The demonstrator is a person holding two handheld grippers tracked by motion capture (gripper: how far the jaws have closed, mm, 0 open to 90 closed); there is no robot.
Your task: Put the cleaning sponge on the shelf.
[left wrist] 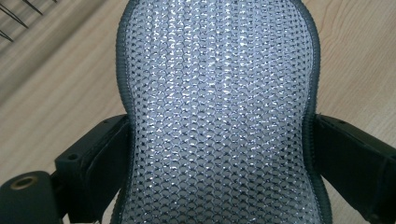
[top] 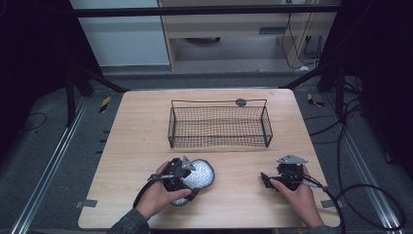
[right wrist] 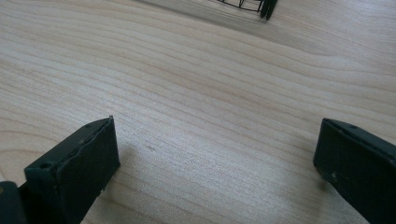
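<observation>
Right now, from the high view, I see my left tool (top: pixel 187 176) at the near left of the light wooden desk (top: pixel 136 141), clamped on a silvery mesh pad with a dark stitched edge (top: pixel 202 173) that lies on the desk. My right tool (top: pixel 267 179) rests near the right edge, well apart from the pad. A black wire mesh basket (top: pixel 219 126) sits farther back, in the middle of the desk.

Along the left gripper view, the mesh pad (left wrist: pixel 219 112) runs between both black jaws, which press its narrow waist from either side.

Along the right gripper view, my right tool (right wrist: pixel 215 158) stands spread wide with only bare wood between the jaws; a corner of the basket (right wrist: pixel 261 7) shows at the top.
</observation>
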